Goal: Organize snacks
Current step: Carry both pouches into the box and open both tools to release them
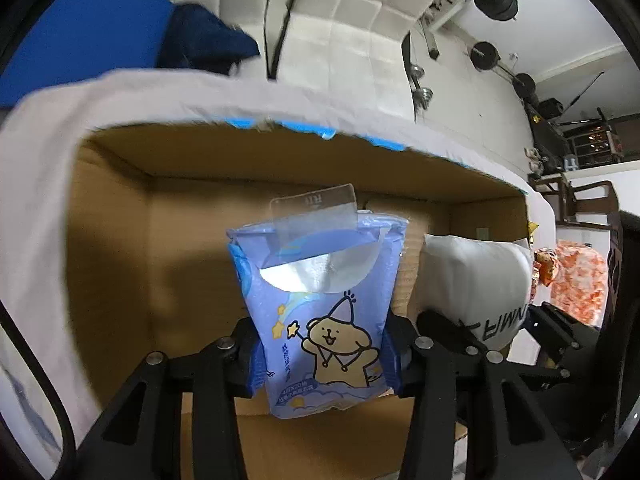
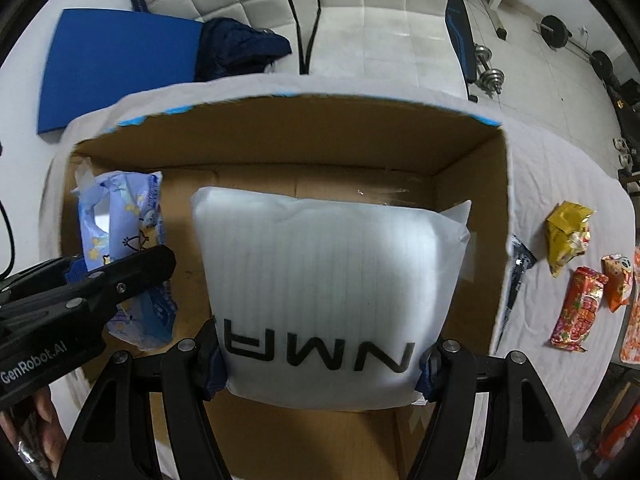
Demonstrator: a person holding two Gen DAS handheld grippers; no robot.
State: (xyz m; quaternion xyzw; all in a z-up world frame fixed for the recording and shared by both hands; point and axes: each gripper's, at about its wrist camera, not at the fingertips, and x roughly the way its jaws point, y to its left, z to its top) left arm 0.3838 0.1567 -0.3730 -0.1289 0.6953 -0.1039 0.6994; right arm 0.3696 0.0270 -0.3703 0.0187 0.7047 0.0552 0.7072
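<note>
Cardboard box [image 2: 476, 184] interior is in view from both wrists, with both held packs over its floor. Left gripper [image 1: 322, 344] is pinched on the lower sides of a blue pouch [image 1: 320, 300], fingers pressed into the film. Right gripper [image 2: 320, 364] is clamped on the near edge of a white pack [image 2: 328, 272], fingers spread wide by its bulk.

Step in hand is judged as lowering both packs into the box. For a clean placement, each pack should be lowered until it rests on the floor before the fingers are parted; the pouch should be kept to the left side, the white pack to the right, so they are not stacked or jammed. The box walls should be cleared when pulling back.

Blue pouch is soft and crinkled, printed with a cartoon bear in a pointed hat with stars, and its clear resealable flap is peeled up. White pack is puffy, faintly ribbed, with black lettering near the grip. More snacks are seen on the cloth [image 2: 560, 168] right of the box: a yellow packet [image 2: 568, 236] and a red packet [image 2: 580, 308], not yet boxed.
</note>
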